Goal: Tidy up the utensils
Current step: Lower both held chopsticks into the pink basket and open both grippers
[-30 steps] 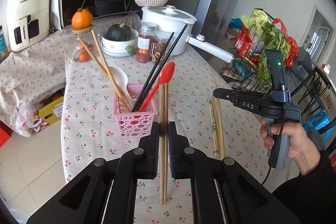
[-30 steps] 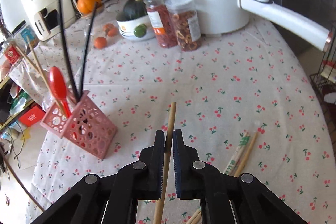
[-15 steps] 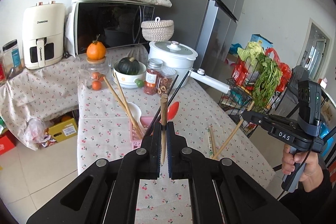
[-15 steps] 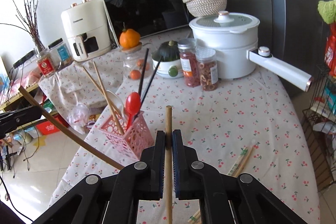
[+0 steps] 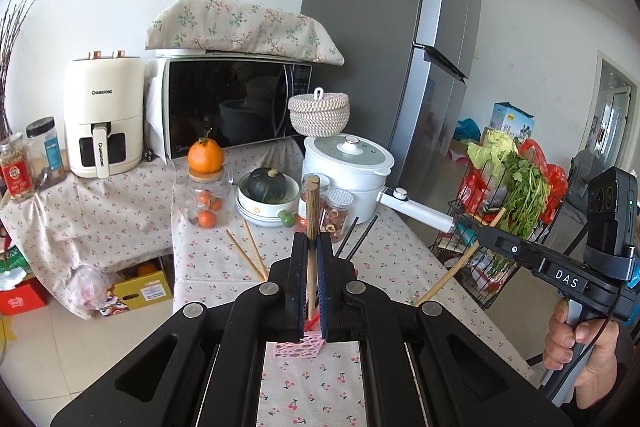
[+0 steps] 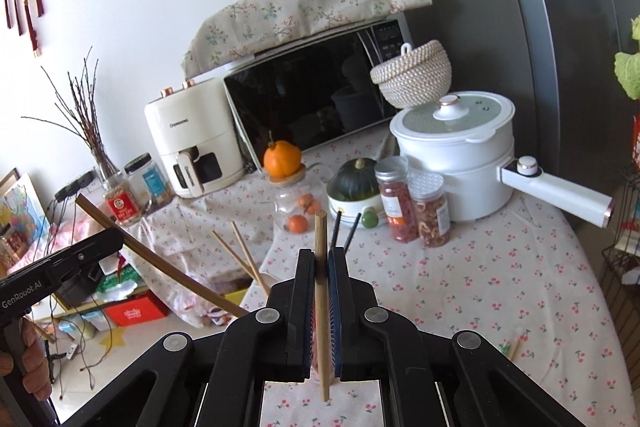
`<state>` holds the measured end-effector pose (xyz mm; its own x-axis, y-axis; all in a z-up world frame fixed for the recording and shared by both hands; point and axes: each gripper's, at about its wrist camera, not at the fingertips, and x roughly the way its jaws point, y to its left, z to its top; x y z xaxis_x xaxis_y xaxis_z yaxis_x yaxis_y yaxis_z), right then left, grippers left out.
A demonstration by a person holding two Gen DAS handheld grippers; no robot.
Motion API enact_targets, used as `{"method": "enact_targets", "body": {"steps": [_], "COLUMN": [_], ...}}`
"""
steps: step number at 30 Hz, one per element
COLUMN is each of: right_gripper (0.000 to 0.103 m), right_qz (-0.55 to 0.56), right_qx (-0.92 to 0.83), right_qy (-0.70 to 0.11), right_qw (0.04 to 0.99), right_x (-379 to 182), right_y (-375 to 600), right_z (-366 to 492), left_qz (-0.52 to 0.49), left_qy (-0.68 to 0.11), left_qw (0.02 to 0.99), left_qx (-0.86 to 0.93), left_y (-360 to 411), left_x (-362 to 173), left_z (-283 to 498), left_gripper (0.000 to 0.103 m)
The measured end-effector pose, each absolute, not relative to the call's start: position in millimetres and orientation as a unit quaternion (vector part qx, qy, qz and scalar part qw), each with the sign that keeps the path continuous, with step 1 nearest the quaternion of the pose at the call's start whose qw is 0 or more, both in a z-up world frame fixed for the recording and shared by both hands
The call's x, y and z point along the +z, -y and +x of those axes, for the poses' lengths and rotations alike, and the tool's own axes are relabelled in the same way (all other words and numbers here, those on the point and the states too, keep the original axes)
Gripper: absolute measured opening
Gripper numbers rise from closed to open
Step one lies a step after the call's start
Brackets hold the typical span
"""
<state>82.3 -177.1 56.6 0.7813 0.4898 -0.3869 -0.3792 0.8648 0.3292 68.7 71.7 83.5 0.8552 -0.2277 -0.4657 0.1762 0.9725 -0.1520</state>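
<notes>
My left gripper (image 5: 312,247) is shut on an upright wooden chopstick (image 5: 312,211). My right gripper (image 6: 322,259) is shut on another wooden chopstick (image 6: 321,251). Both are raised above the pink utensil basket (image 5: 298,347), which is mostly hidden behind the left jaws. Wooden chopsticks (image 5: 246,253) and black chopsticks (image 5: 354,237) stick up from it; they also show in the right wrist view (image 6: 240,259). The right gripper appears in the left wrist view (image 5: 490,237), the left gripper in the right wrist view (image 6: 108,241). More chopsticks (image 6: 514,345) lie on the tablecloth.
On the cherry-print table (image 6: 480,287) stand a white pot (image 6: 456,151) with a long handle, two spice jars (image 6: 412,203), a bowl with a squash (image 6: 356,187) and a glass jar with an orange (image 5: 205,187). A microwave (image 5: 236,107), air fryer (image 5: 104,111) and fridge (image 5: 432,67) stand behind.
Both grippers have risen and tilted up with their chopsticks. The basket has dropped below the left jaws and the view now takes in the wall and fridge.
</notes>
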Motion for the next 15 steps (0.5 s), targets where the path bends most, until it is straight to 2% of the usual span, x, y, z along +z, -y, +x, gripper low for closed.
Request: {"method": "enact_targets", "body": {"steps": [7, 15], "right_gripper": [0.005, 0.005], "right_qz": [0.135, 0.141], "right_qx": [0.239, 0.239], "right_qy": [-0.223, -0.201], "right_qw": [0.935, 0.939], "right_x": [65, 72], "right_y": [167, 153], "right_z": [91, 100], "left_qz": [-0.005, -0.005], "left_qy": [-0.275, -0.333], "left_qw": [0.958, 0.940], "left_qx": [-0.078, -0.074], "left_y": [-63, -59], "left_x": [68, 26], "left_z": [91, 133], "left_gripper": [0.004, 0.004]}}
